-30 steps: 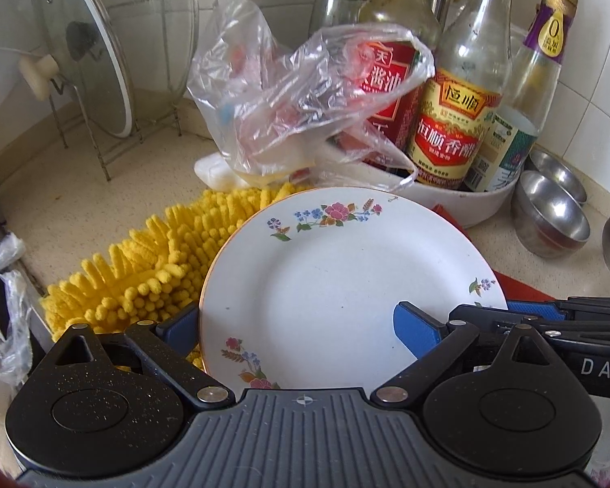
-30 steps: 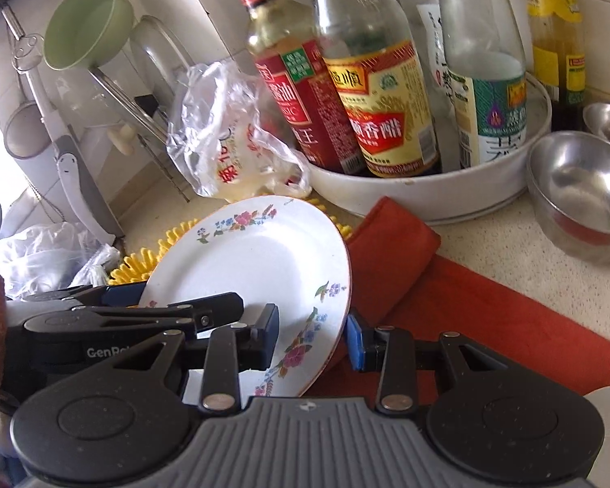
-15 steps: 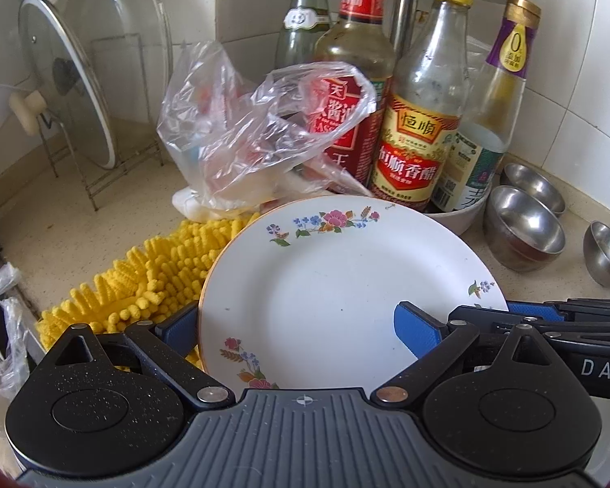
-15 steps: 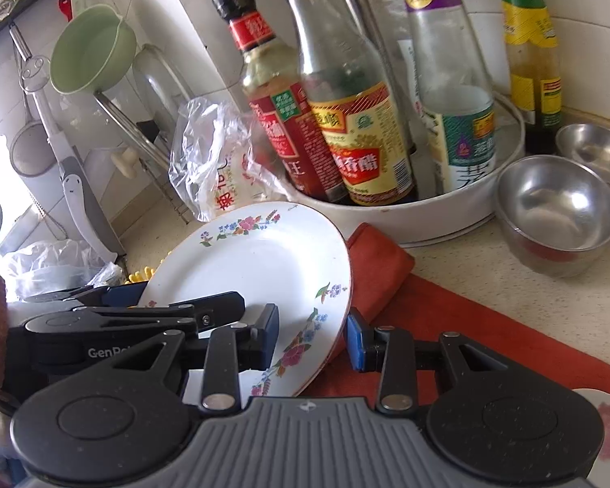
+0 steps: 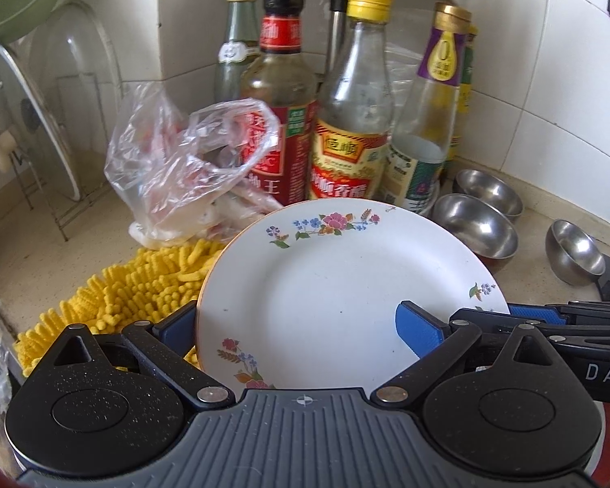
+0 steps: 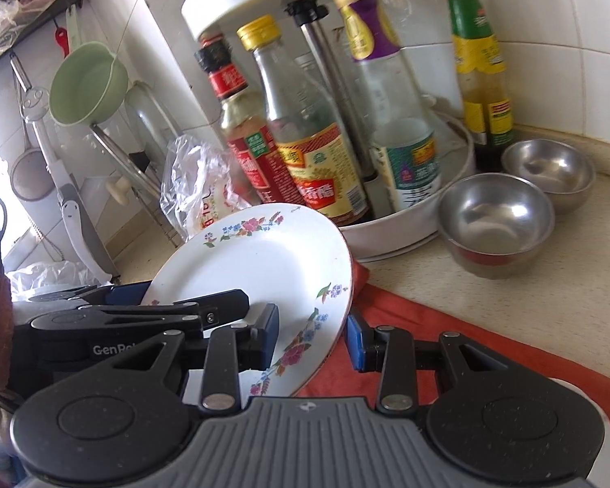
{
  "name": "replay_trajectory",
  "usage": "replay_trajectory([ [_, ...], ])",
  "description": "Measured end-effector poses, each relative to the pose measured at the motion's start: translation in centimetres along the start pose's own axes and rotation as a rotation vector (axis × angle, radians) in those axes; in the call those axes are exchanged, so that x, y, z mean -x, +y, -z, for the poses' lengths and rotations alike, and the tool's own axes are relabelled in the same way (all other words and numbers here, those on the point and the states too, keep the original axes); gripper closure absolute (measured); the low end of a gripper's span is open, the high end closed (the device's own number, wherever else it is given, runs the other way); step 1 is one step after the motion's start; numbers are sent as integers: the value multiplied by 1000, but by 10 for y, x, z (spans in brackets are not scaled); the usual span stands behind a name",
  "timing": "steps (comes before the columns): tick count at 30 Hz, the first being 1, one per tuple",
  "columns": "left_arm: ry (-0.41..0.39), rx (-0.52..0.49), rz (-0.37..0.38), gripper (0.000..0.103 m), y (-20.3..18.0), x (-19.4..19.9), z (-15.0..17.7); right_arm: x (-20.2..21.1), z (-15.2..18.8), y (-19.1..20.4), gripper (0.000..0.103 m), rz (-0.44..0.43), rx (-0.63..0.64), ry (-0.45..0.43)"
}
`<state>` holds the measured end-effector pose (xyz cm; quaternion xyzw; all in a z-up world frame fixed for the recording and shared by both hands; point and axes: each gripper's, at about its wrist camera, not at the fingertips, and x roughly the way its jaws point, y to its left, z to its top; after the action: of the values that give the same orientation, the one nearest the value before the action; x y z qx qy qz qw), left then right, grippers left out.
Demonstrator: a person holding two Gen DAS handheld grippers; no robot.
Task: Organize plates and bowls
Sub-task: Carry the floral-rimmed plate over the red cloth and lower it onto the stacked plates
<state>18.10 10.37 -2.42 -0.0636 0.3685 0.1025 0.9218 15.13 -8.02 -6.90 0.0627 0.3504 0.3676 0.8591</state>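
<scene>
Nearest, both grippers were clenched on the floral plate (image 5: 337,284): the left gripper (image 5: 301,325) gripped one side of its rim and the right gripper (image 6: 311,335) the other, holding it tilted and clear of the table (image 6: 488,305), above the red cloth (image 6: 427,333). Just beyond the plate, three steel bowls (image 5: 478,227) sat loose and unstacked on the table beside the bottle turntable (image 6: 406,223). Judging by this, the organizing was barely begun: the plate unplaced, the bowls untouched.

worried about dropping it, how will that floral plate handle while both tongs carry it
The floral plate looks like glazed ceramic: probably stiff, slippery, and breakable. It is tilted, pinched only at its rim by the left tongs and right tongs, so it might pivot or slide.
</scene>
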Motion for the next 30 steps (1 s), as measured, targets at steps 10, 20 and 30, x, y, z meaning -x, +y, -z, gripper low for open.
replay_trajectory([
  [10,-10,-68,70,3,-44,6,4,44,13,-27,68,62,-56,-50],
  [20,-14,-143,138,3,-94,9,10,87,29,-58,68,128,-113,-93],
  [30,-11,-196,186,2,-136,11,20,122,46,-86,68,170,-160,-118],
])
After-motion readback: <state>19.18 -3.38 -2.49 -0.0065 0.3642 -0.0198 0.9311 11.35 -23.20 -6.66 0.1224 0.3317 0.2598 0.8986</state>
